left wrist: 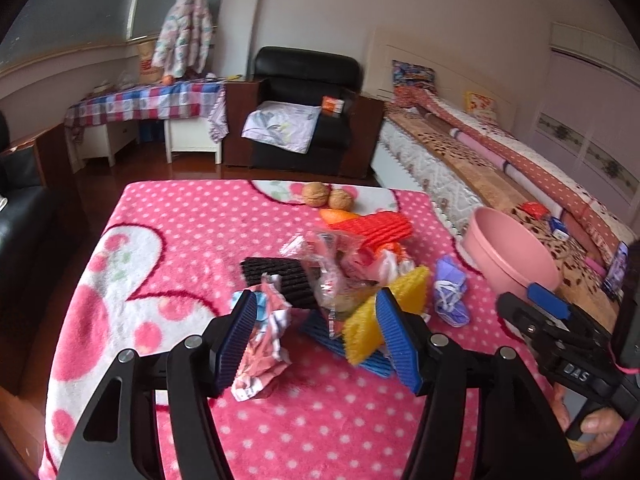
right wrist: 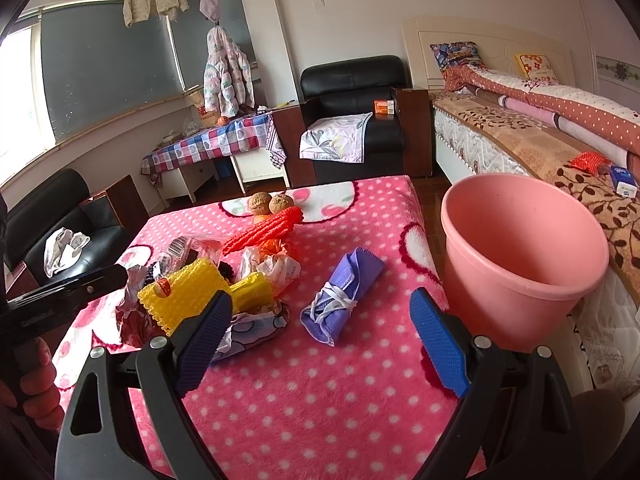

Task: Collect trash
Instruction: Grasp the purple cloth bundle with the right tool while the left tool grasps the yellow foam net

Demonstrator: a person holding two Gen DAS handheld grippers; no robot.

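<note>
Trash lies in a heap on the pink dotted blanket (left wrist: 168,216): a crumpled wrapper (left wrist: 264,344), clear plastic (left wrist: 328,276) and yellow foam net (left wrist: 384,316). The left gripper (left wrist: 316,338) stands wide open around the heap, gripping nothing. The right gripper (right wrist: 324,336) is open too, empty, near the rolled purple mask (right wrist: 340,296). The pink bucket (right wrist: 520,288) stands just beside the blanket's edge.

Each hand-held gripper (left wrist: 316,332) has black arms, silver screws and ribbed blue pads (right wrist: 440,340).
</note>
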